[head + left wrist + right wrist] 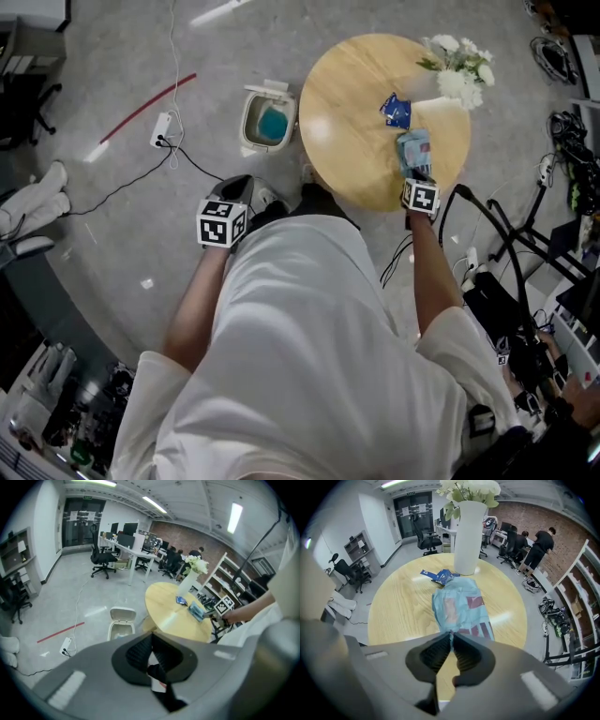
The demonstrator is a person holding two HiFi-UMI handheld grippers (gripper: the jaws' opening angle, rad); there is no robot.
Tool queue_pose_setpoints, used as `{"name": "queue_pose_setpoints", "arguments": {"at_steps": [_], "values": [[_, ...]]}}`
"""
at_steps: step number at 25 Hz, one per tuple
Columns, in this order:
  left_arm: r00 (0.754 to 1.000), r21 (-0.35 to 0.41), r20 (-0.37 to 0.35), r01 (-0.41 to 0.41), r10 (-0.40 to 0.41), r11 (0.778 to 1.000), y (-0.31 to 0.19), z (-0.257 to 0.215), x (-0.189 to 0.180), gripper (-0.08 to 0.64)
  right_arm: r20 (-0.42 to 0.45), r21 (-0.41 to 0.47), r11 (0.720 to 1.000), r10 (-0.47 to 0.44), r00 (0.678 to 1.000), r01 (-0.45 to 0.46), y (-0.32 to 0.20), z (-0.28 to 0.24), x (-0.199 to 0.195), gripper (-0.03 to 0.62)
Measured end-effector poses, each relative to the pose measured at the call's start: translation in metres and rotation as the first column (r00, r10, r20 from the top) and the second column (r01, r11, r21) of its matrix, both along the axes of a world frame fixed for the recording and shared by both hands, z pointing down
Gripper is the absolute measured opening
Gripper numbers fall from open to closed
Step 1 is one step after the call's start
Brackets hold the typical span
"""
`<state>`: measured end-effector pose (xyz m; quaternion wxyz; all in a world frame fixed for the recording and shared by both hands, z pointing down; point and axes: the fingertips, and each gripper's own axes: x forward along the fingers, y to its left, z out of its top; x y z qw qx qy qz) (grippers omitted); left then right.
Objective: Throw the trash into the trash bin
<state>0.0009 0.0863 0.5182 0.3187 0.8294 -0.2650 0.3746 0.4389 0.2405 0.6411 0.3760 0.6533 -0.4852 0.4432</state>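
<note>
A light blue snack packet (413, 150) (459, 606) hangs just above the round wooden table (347, 141), pinched at its near edge by my right gripper (417, 174) (451, 638), which is shut on it. A smaller dark blue wrapper (396, 111) (440, 576) lies further in on the table. The white trash bin (267, 120) (121, 623) stands on the floor left of the table with its lid up and something blue inside. My left gripper (248, 185) (151, 637) hovers over the floor short of the bin, its jaws together with nothing between them.
A white vase with white flowers (459, 80) (466, 536) stands at the table's far side. A power strip with cables (161, 129) and a red tape line (145, 105) lie on the floor left of the bin. Cables and equipment (525, 281) crowd the right.
</note>
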Motion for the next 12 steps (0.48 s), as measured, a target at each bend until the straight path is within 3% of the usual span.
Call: {"name": "queue_pose_setpoints", "arguments": {"at_steps": [12], "values": [[0.998,0.016,-0.036,0.050,-0.049,0.999,0.006,-0.001,-0.023,0.005,0.029,0.059,0.998,-0.027,0.999,0.025,-0.013,-0.027,-0.042,0.026]]}}
